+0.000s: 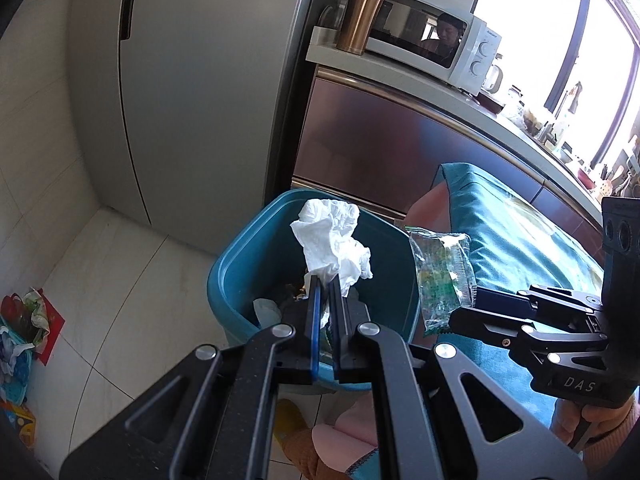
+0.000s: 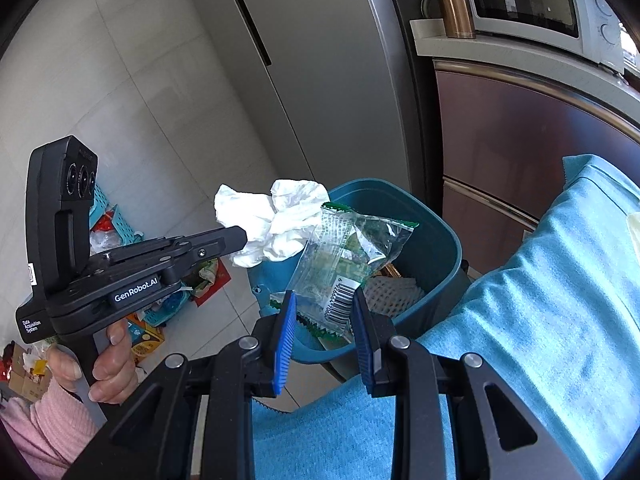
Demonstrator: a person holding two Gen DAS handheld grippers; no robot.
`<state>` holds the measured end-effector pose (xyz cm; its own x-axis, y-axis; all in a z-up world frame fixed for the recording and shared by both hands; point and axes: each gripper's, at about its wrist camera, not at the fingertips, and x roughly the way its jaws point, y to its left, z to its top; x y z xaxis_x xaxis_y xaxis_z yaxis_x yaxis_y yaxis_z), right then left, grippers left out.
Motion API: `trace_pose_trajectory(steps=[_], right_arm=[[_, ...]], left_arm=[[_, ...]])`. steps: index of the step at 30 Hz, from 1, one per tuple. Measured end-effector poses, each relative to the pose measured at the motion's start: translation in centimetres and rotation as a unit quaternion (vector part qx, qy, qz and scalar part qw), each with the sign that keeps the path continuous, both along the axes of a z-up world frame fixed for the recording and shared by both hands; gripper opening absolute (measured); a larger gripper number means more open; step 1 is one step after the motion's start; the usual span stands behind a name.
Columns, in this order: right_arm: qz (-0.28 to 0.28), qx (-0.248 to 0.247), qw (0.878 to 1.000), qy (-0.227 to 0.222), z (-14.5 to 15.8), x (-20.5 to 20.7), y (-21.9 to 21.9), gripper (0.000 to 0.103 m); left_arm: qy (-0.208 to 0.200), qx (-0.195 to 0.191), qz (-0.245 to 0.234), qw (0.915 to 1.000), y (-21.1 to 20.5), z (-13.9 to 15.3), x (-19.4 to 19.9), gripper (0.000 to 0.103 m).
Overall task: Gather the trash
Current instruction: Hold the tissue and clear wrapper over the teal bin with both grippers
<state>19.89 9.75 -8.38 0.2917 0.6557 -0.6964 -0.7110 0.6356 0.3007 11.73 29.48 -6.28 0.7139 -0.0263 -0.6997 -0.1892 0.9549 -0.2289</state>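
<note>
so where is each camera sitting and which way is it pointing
Left wrist view: sits on the left tool, looking down along its fingers into the teal bin; it grips a white tissue; the right tool shows at right.
Right wrist view: sits on the right tool, looking down at the same bin; it grips a clear plastic wrapper; the left tool and hand show at left.
Both share bin, tissue, wrapper and the fridge.

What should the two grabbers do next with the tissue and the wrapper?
Probably open both and let go. The left gripper pinches the white tissue over the open teal bin, and the right gripper holds the clear wrapper above the same bin, so both should likely drop in.
</note>
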Motion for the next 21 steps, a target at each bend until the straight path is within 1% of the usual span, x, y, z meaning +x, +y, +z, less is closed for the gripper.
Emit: trace_pose_trajectory(steps=[10, 21], right_arm=[[0.002, -0.024, 1.0, 0.01, -0.7, 0.7, 1.6, 0.026], [-0.009, -0.049, 0.998, 0.026, -1.6, 1.7, 2.9, 0.026]], left_arm=[[0.016, -0.003, 0.003, 0.9999, 0.4, -1.3, 1.6, 0.005], [0.043, -0.016, 0.015, 0.9988, 1.1, -3.7, 4.0, 0.005]])
